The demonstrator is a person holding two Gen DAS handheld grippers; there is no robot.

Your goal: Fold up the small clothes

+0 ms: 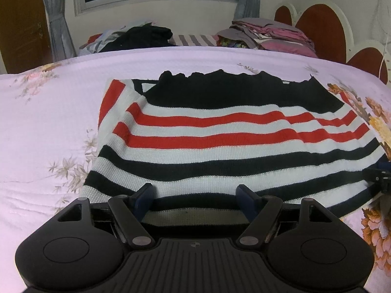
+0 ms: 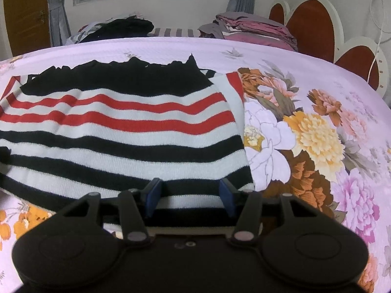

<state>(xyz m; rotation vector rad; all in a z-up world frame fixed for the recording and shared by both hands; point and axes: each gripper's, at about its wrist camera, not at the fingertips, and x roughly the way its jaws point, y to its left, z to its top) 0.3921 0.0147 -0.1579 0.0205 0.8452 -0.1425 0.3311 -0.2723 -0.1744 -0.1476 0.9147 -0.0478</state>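
Note:
A knitted sweater (image 1: 220, 141) with red, white and black stripes and a black top part lies flat on the bed; it also shows in the right wrist view (image 2: 117, 134). My left gripper (image 1: 196, 195) is open, its fingers spread over the sweater's near hem towards the left side. My right gripper (image 2: 189, 190) is open, its fingers spread over the near hem by the sweater's right corner. The right gripper's tip (image 1: 378, 178) shows at the right edge of the left wrist view. Neither gripper holds the cloth.
The bed has a lilac floral bedspread (image 2: 305, 134). A pile of dark clothes (image 1: 141, 36) and a stack of folded pink and grey clothes (image 1: 268, 34) lie at the far edge. A red and white headboard (image 1: 322, 29) stands at the right.

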